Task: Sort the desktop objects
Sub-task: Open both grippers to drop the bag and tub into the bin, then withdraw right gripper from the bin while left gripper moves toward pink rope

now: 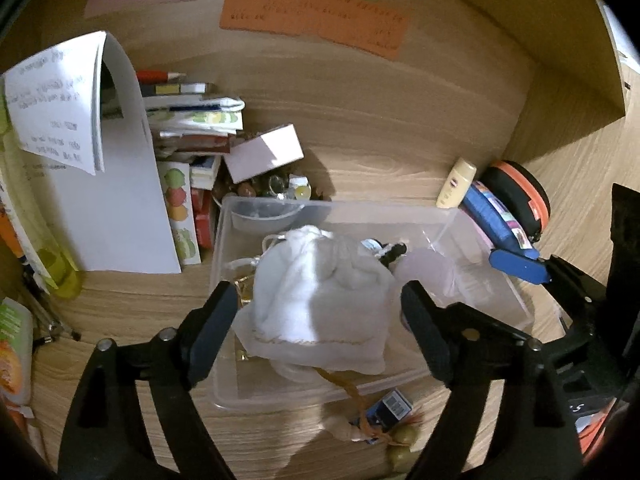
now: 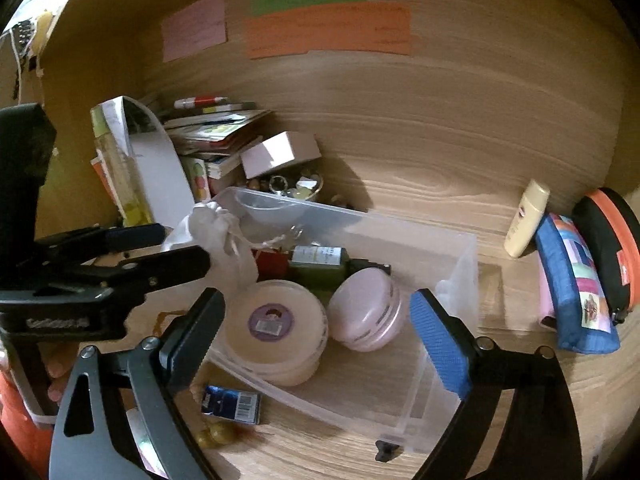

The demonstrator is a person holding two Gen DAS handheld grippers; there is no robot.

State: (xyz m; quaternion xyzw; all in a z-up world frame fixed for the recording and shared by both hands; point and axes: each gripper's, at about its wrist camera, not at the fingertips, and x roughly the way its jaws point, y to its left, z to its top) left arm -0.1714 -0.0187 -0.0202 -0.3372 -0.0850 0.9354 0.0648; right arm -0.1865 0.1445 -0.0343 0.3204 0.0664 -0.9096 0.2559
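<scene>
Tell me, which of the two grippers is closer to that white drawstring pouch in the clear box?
Left. The left gripper straddles the white drawstring pouch, its jaws open on either side. The right gripper is off to the pouch's side, open over the round white tin and pink case.

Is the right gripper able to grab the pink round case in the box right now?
Probably yes. The right gripper is open, and the pink case lies uncovered in the clear box, right ahead of the jaws. Only the white tub sits close beside it, so the fit may be tight.
</scene>
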